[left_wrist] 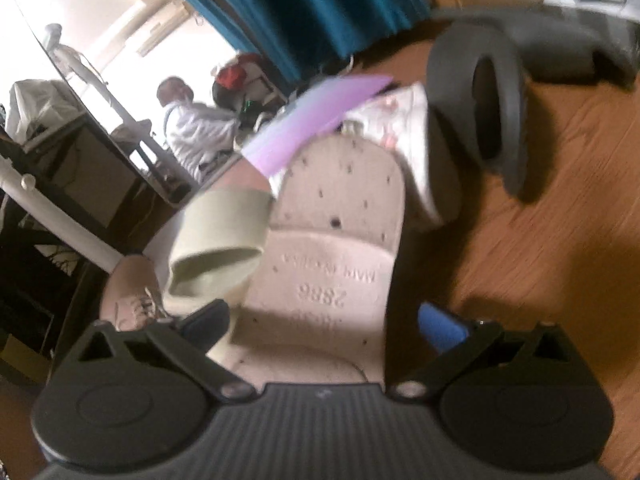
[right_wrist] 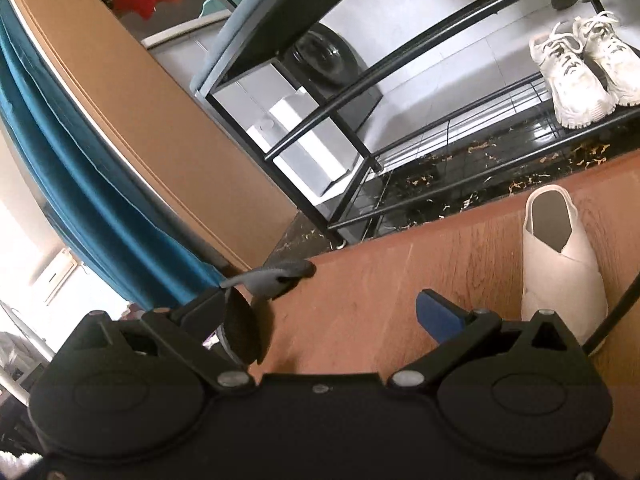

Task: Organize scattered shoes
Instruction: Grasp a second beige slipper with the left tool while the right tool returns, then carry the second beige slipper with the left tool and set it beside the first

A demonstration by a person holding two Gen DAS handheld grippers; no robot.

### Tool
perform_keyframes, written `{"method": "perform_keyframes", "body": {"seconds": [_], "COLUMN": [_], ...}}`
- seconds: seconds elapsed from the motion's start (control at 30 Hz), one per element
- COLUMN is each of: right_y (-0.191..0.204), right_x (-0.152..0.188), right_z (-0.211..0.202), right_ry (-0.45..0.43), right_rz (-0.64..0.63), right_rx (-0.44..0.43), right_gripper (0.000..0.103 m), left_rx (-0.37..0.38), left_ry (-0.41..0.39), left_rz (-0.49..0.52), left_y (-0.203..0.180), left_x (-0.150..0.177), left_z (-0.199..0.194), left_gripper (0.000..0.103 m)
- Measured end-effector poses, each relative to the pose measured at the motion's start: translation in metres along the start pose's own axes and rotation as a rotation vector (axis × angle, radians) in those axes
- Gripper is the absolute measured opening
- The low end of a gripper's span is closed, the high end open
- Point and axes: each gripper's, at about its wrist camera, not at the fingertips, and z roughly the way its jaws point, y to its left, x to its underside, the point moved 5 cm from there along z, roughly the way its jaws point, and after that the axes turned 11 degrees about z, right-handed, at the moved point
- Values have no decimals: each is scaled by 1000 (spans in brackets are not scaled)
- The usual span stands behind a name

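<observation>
left wrist: looks forward along its jaws, tilted, very close on a beige slide's sole [left_wrist: 332,248], wooden floor [left_wrist: 540,240] at 3 o'clock | right wrist: looks down-forward from higher up, black shoe rack [right_wrist: 400,92] at 12–2 o'clock | shared: wooden floor, teal curtain [right_wrist: 92,184].

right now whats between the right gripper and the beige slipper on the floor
Only bare wooden floor, seen in the right wrist view; the beige slipper lies beside the right gripper, nothing in the gap.

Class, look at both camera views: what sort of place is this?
Probably a home entryway or living space: a black metal shoe rack holding white sneakers, wooden flooring, and a teal curtain.
</observation>
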Motion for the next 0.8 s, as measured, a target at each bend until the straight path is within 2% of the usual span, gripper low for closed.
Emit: {"method": "perform_keyframes", "body": {"seconds": [0.07, 0.13, 0.17, 0.2, 0.3, 0.43, 0.5, 0.6, 0.67, 0.8], "right_y": [1, 0, -1, -2, -5, -6, -9, -17, -26, -39], "right_x": [3, 4, 5, 5, 4, -4, -11, -20, -29, -48], "right_z": [6, 11, 13, 14, 16, 13, 9, 4, -2, -17], "right_ry": [18, 28, 33, 38, 35, 4, -20, -51, -85, -166], "right_rz": [-16, -14, -10, -5, 9, 4, 15, 44, 74, 74], "right_rx": [0, 3, 4, 5, 16, 24, 27, 36, 45, 75], "right_gripper": [103, 103, 103, 103, 103, 103, 103, 103, 103, 103], "left_rx": [-37, -25, -27, -44, -11, 149, 213, 260, 359, 468], "left_ry": [59, 76, 72, 50, 38, 17, -36, -106, -170, -244], "left_rz": [-6, -8, -5, -8, -43, -160, -183, -195, -171, -146], "left_y": [0, 0, 0, 2, 7, 21, 25, 29, 24, 3], "left_x": [7, 12, 14, 15, 16, 10, 2, -6, -27, -60], "left_z": [14, 17, 18, 16, 11, -9, -35, -64, -95, -147], "left_gripper": [101, 96, 91, 90, 86, 86, 86, 86, 86, 86]}}
